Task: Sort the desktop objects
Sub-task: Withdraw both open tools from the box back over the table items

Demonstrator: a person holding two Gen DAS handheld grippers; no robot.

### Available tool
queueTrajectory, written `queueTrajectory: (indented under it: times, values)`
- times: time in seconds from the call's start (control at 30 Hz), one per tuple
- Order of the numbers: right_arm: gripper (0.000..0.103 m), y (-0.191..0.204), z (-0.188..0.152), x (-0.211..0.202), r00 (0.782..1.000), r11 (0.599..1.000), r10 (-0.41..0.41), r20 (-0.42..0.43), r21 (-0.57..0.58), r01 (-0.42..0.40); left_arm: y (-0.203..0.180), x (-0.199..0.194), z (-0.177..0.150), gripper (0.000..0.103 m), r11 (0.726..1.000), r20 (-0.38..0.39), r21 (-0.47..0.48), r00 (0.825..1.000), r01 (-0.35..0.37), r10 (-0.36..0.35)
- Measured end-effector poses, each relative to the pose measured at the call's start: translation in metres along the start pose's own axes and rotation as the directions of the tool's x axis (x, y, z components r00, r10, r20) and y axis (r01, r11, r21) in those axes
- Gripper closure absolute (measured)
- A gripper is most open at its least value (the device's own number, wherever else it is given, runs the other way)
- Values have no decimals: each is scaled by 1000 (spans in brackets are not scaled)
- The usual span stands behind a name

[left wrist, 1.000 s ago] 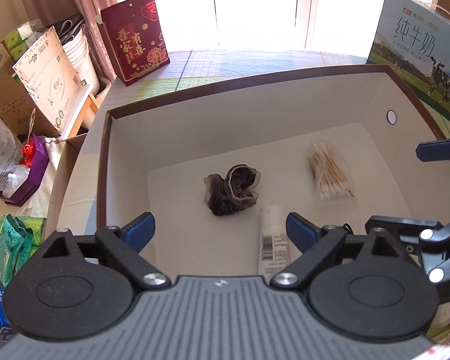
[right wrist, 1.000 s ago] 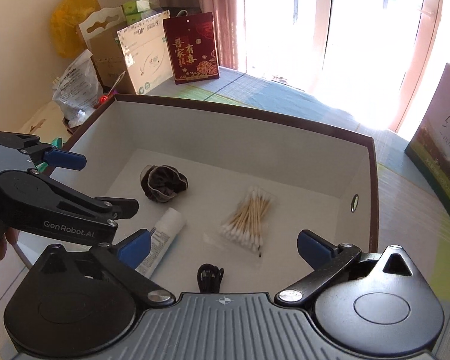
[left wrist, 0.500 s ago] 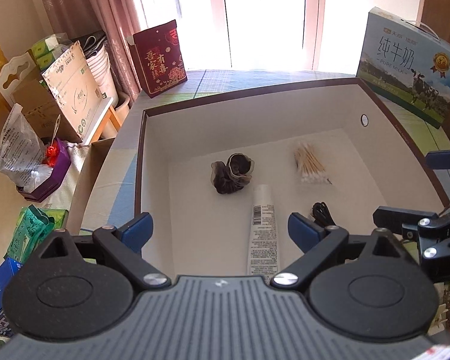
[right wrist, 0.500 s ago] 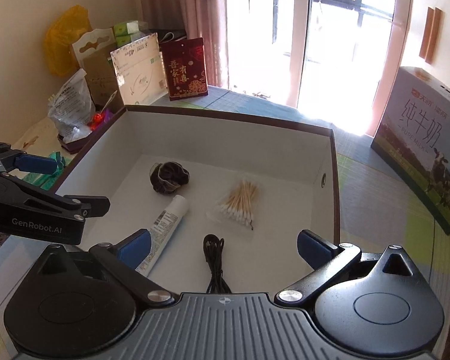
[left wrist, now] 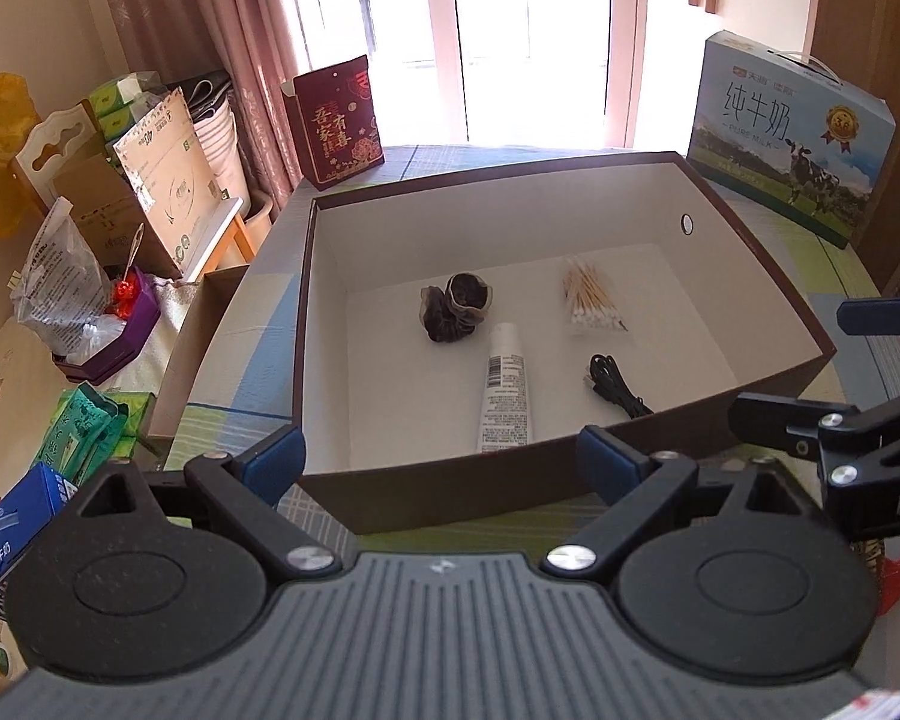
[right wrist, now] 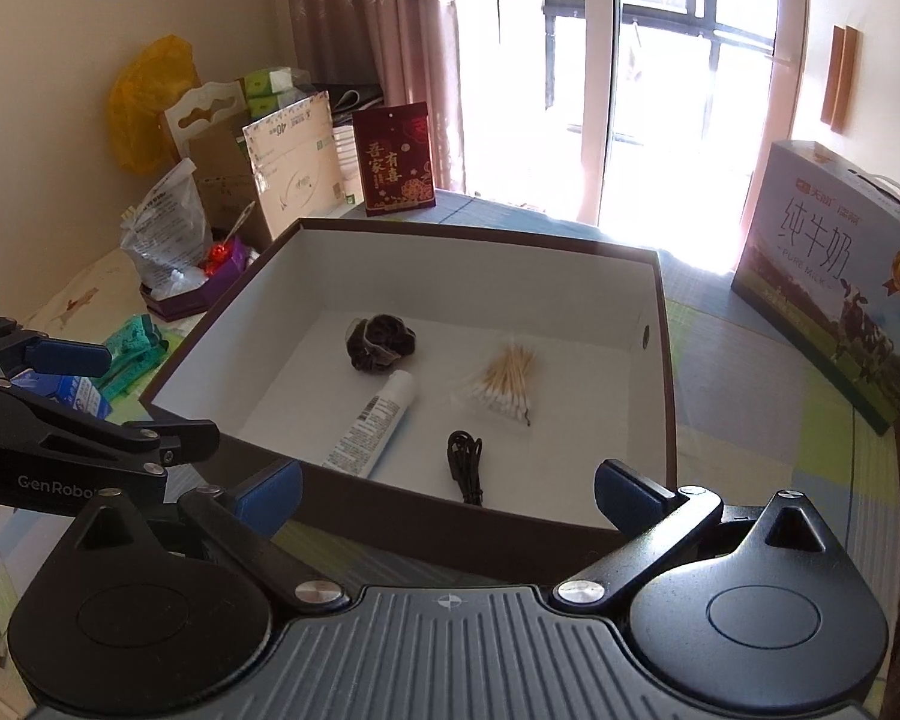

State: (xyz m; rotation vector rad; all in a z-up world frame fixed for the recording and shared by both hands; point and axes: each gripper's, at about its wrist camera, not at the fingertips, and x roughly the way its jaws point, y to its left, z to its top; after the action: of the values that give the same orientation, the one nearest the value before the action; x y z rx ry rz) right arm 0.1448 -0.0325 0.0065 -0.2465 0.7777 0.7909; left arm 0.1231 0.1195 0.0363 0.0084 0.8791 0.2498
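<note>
Both grippers hang above the near edge of the box [left wrist: 768,276], fingers spread wide, nothing held. L gripper [left wrist: 441,456] sits over the near wall; R gripper [right wrist: 447,489] likewise, just beside it. Inside the box, on the white floor: scrunchie [left wrist: 456,306] near centre, tube [left wrist: 505,396] touching or just short of it — can't tell which — pointing toward the near wall, swabs [left wrist: 591,303] in a clear bag to the right, cable [left wrist: 615,387] near the front. Milk carton [left wrist: 792,132] and red bag [left wrist: 336,120] stand on the table beyond the box.
</note>
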Motion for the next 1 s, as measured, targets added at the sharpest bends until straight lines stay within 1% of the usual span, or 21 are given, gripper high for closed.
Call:
queueTrajectory:
  times: [0.3,0.5,1.0]
  values:
    - [2,11,-17,-19,1000,1000,14,8,4,-14,-1,-19,-22,7,1000,-9,-15,1000,-1,1]
    - [2,16,-29,-27,1000,1000,24,5,7,-24,-2,-25,-36,6,1000,-24,-18,1000,5,-5]
    - [2,29,-67,-31,997,999,41,-63,-4,-42,-8,-19,-74,5,1000,-103,-4,995,17,-18]
